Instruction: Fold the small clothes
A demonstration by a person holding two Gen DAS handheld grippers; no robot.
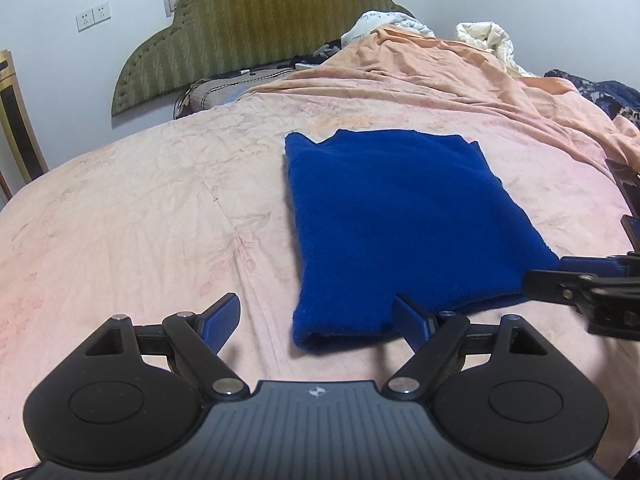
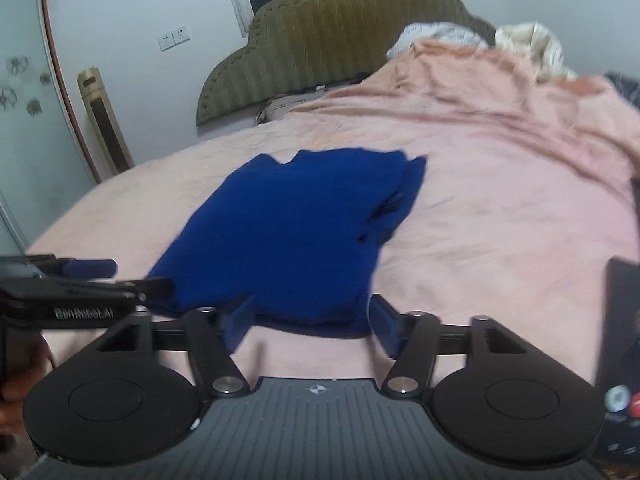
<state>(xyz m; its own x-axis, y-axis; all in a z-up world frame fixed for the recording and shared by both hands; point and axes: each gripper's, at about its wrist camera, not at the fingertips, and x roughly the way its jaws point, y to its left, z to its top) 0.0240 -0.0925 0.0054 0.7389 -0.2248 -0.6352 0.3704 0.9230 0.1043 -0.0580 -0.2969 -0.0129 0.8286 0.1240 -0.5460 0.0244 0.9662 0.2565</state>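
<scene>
A folded royal-blue knit garment (image 1: 392, 216) lies flat on the pink bedsheet (image 1: 140, 220). My left gripper (image 1: 316, 312) is open at its near left corner. The right finger rests over the blue edge and the left finger is over bare sheet. In the right wrist view the same garment (image 2: 296, 232) has its near edge lying between the fingers of my right gripper (image 2: 312, 308), which stands open without squeezing the cloth. From the side, the right gripper (image 1: 550, 268) reaches in at the garment's near right corner. The left gripper (image 2: 142, 276) appears at its near left corner.
An olive padded headboard (image 1: 248, 32) stands at the far end. A rumpled peach quilt (image 1: 460, 76) and white bedding (image 1: 488, 40) fill the far right. A dark phone (image 2: 618, 320) lies on the sheet at the right edge. A gold floor unit (image 2: 106, 124) stands by the wall.
</scene>
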